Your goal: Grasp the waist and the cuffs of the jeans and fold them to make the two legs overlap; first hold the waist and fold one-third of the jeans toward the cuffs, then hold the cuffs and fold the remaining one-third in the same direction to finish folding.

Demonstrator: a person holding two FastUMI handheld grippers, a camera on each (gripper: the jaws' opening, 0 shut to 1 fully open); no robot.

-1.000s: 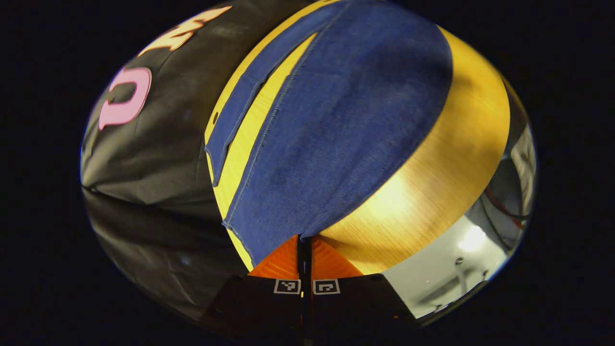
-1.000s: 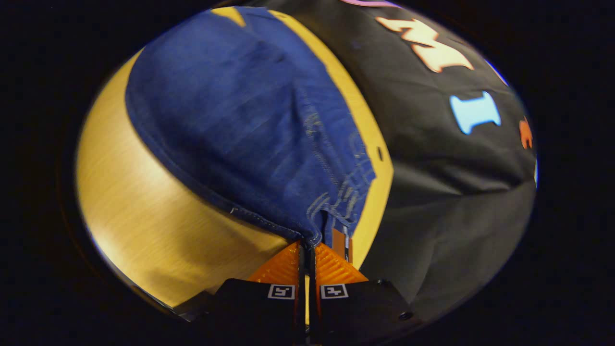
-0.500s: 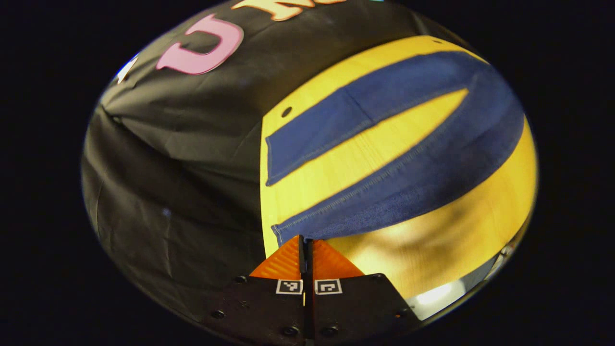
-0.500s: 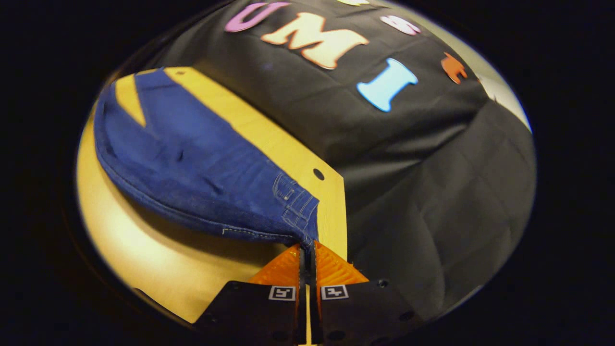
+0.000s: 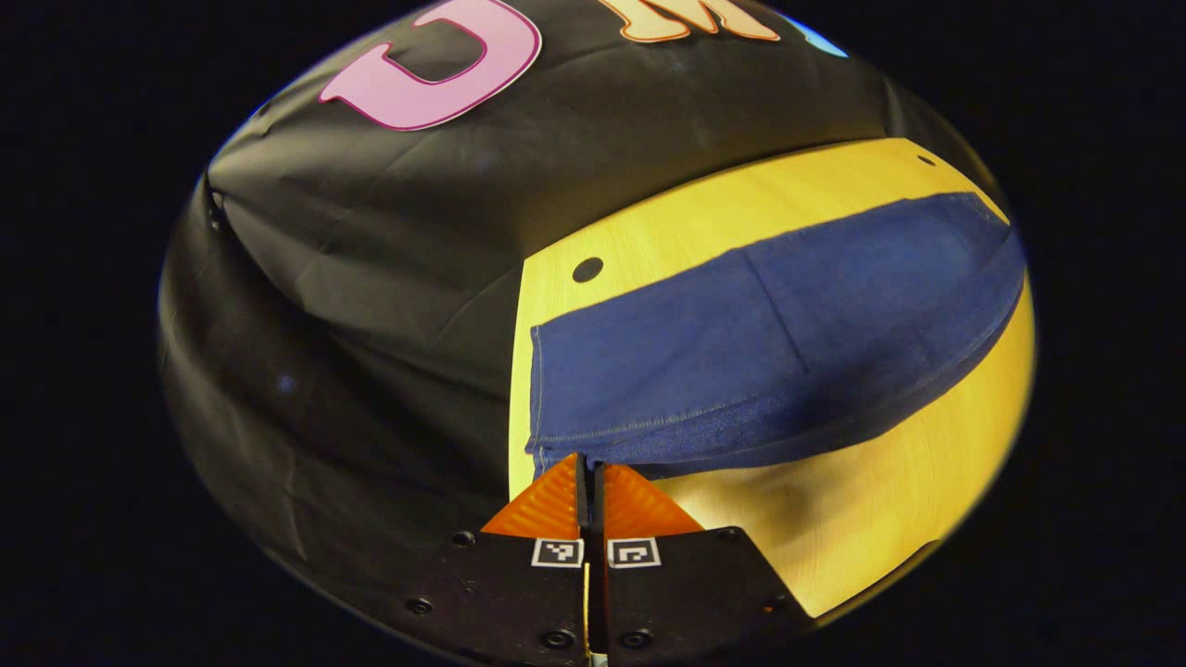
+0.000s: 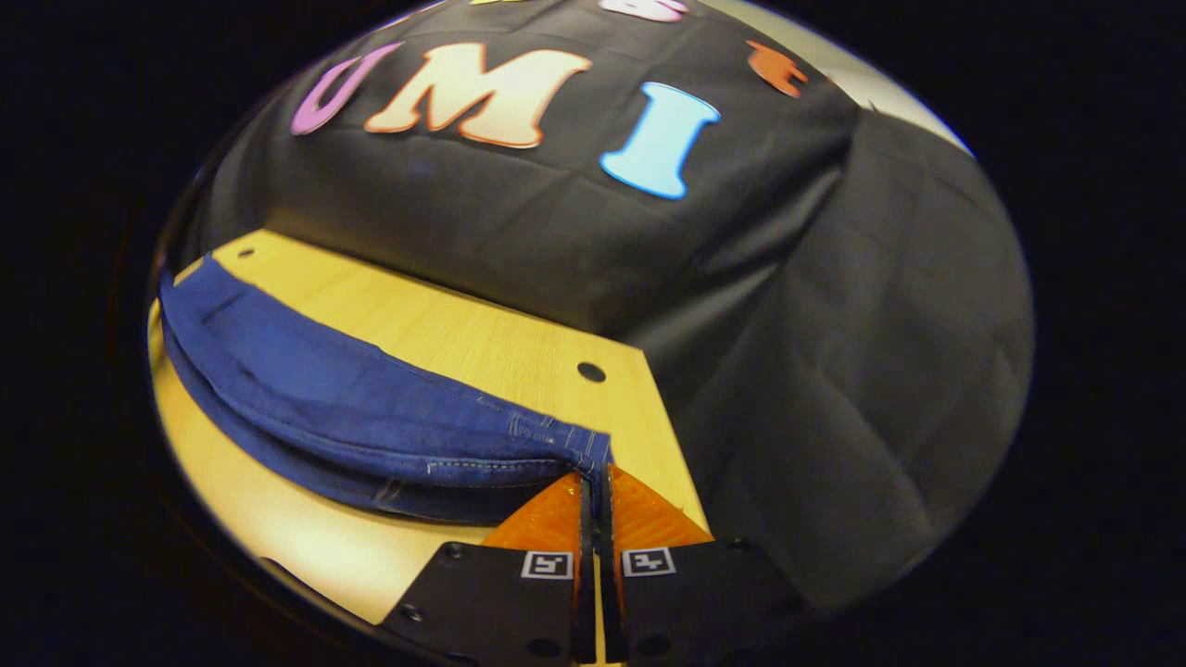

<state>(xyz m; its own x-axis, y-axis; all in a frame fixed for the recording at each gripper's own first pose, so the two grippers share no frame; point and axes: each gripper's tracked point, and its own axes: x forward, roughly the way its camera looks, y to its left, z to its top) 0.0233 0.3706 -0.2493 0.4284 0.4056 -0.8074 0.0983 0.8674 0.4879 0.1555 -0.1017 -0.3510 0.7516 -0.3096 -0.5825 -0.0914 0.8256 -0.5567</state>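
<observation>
Jeans: we saw the blue jeans (image 5: 741,343) lying lengthwise on the wooden table (image 5: 889,519), one leg folded over the other so the two lay stacked; in the right gripper view the jeans (image 6: 324,408) showed as two layers along their near edge.

Cuff end: in the left gripper view the hemmed cuff (image 5: 556,435) sat at the table's near corner, its stitched edge running along the table's side.

Waist end: in the right gripper view we found the waistband (image 6: 556,449), with its belt loops and double stitching, at the other end of the table.

Left gripper: we saw the left gripper (image 5: 589,463) pinched tight on the cuff corner, its two fingers closed to a thin slit with denim between them.

Right gripper: the right gripper (image 6: 593,477) was likewise clamped on the waistband corner, fingers nearly touching around the cloth.

Table: we noted a small round hole (image 5: 587,270) in the tabletop just beyond the cuff, and another hole (image 6: 590,371) beyond the waist.

Surround: black cloth (image 6: 834,371) hung behind and beside the table.
</observation>
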